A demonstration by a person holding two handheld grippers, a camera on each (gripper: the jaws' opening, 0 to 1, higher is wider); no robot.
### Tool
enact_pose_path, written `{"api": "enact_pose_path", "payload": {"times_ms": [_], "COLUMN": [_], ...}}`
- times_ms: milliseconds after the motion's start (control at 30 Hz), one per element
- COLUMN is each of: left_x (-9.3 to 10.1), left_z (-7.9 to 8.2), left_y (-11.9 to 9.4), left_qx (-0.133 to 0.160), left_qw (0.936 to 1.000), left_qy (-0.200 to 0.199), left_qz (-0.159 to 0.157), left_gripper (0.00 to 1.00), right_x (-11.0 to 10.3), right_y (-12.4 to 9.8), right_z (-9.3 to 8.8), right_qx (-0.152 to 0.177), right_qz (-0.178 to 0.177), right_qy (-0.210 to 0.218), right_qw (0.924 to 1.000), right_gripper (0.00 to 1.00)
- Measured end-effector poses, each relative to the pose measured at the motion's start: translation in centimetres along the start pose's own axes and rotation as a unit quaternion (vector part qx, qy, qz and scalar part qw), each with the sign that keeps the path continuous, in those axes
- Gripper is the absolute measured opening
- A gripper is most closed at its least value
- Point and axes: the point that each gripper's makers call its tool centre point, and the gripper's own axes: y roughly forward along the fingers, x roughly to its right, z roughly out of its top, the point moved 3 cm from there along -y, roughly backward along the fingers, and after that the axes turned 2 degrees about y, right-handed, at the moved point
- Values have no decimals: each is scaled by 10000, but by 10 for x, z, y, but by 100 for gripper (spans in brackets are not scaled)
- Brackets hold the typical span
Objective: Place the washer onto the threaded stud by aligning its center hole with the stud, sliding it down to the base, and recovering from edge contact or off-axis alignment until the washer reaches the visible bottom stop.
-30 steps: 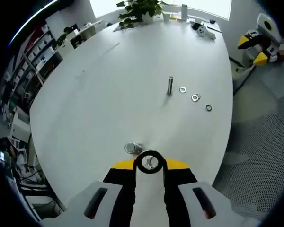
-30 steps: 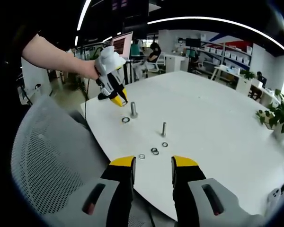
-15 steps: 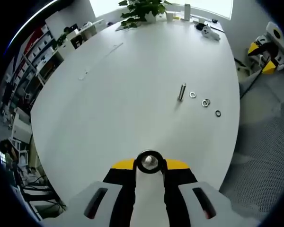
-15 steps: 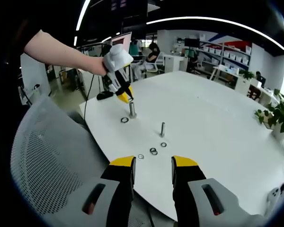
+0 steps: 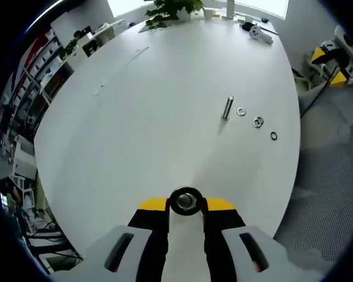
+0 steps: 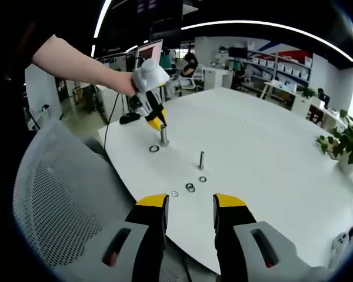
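Observation:
My left gripper (image 5: 186, 204) is shut on a dark ring washer (image 5: 185, 191), held flat at the jaw tips. Through its hole I see the grey top of a threaded stud (image 5: 186, 201). In the right gripper view a hand holds the left gripper (image 6: 157, 122) right over that upright stud (image 6: 163, 136) near the table's edge. My right gripper (image 6: 189, 205) is open with nothing between its jaws, off the table's near edge.
A second stud (image 5: 228, 107) stands mid-table with three loose washers (image 5: 258, 122) beside it. Another washer (image 6: 154, 148) lies by the first stud. The white table (image 5: 165, 88) has plants and small items at its far end. A grey mesh chair (image 6: 65, 194) is beside it.
The left gripper has moved over the stud: the stud top was left of the washer a second ago and now sits inside its hole. The right gripper has stayed put.

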Motion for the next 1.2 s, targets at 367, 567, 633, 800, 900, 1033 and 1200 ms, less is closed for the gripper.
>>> {"api": "enact_pose_path", "payload": {"times_ms": [367, 567, 633, 800, 900, 1033, 1200], "left_x": [-5, -4, -4, -2, 0, -1, -1], "left_z": [0, 1, 1, 1, 2, 0, -2], "left_y": [7, 7, 7, 9, 11, 16, 22], "left_qx": [1, -26, -47, -194, -292, -367, -410], "left_qw": [9999, 9999, 9999, 9997, 9993, 9991, 9989], "left_qy": [-89, -77, -62, 123, 188, 144, 72], "left_qz": [-54, -60, -79, -107, -116, -151, -197], "left_gripper": [20, 20, 20, 20, 20, 20, 20], "right_x": [1, 1, 1, 0, 0, 1, 1], "right_y": [0, 0, 0, 1, 1, 1, 0], "right_z": [-1, -1, -1, -2, -2, -2, -2], "right_qx": [-28, -51, -49, -70, -75, -70, -70], "right_qz": [-19, -28, -30, -19, -17, -24, -45], "right_qy": [15, 13, 18, 8, 3, 14, 22], "right_qw": [10000, 10000, 10000, 10000, 10000, 10000, 10000], "right_gripper": [33, 33, 33, 33, 33, 33, 33]}}
